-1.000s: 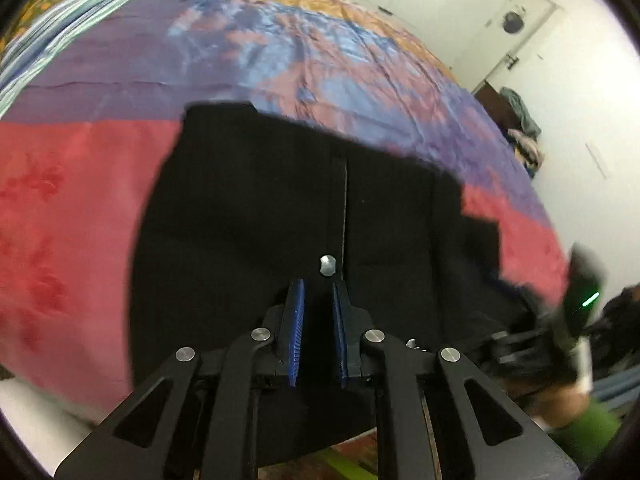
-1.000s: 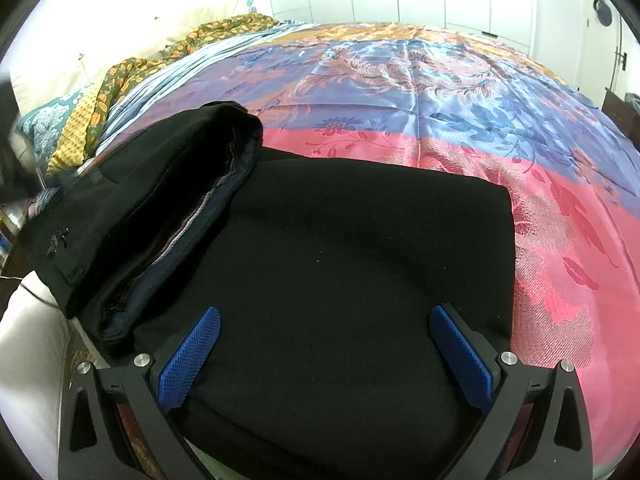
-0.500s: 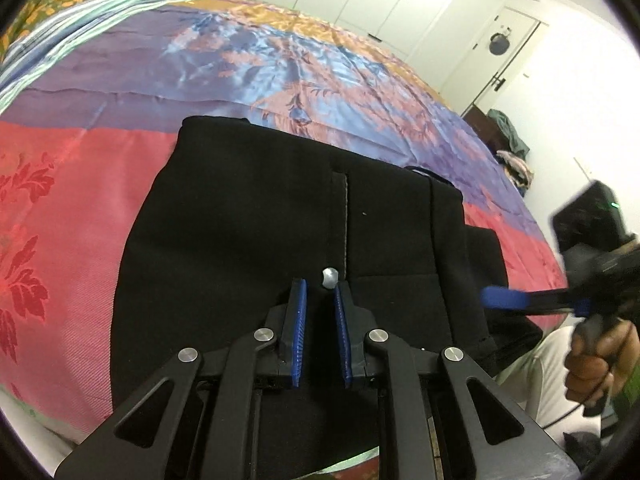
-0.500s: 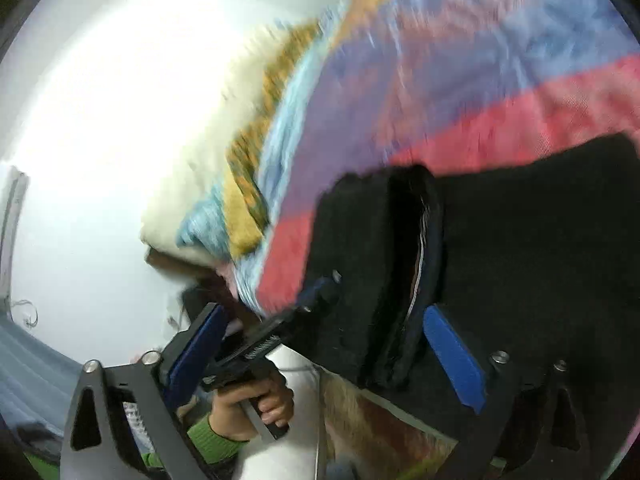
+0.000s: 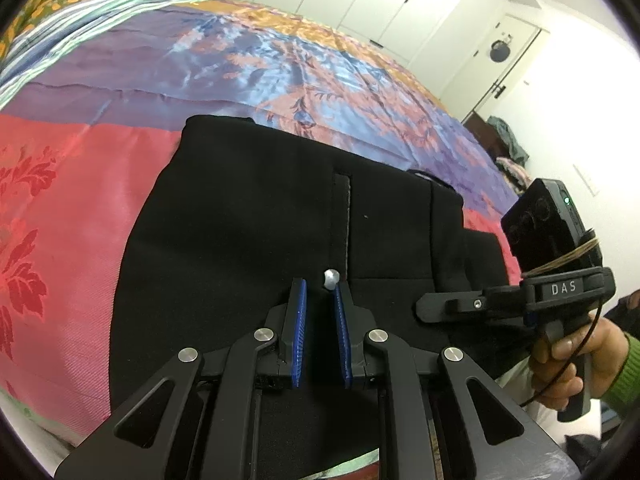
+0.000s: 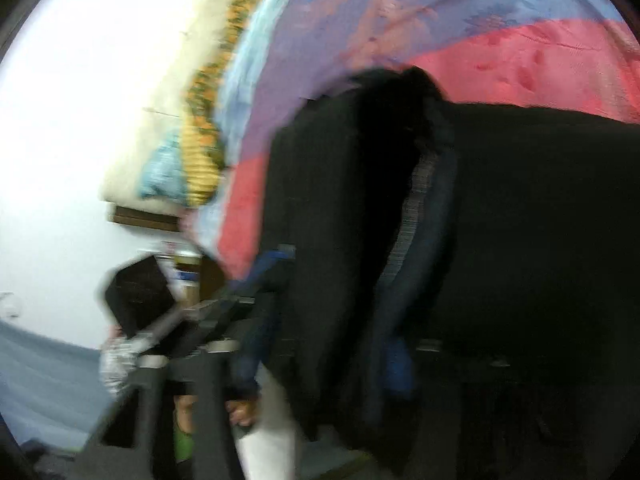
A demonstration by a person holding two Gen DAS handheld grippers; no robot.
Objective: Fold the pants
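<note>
Black pants (image 5: pixel 248 240), right gripper (image 5: pixel 436 306) marked "DAS"

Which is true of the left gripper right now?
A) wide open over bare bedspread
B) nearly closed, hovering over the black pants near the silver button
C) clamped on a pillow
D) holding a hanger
B: in the left wrist view the left gripper has its blue pads close together with a narrow empty gap, above the black pants, and the silver button sits just past its tips.
</note>
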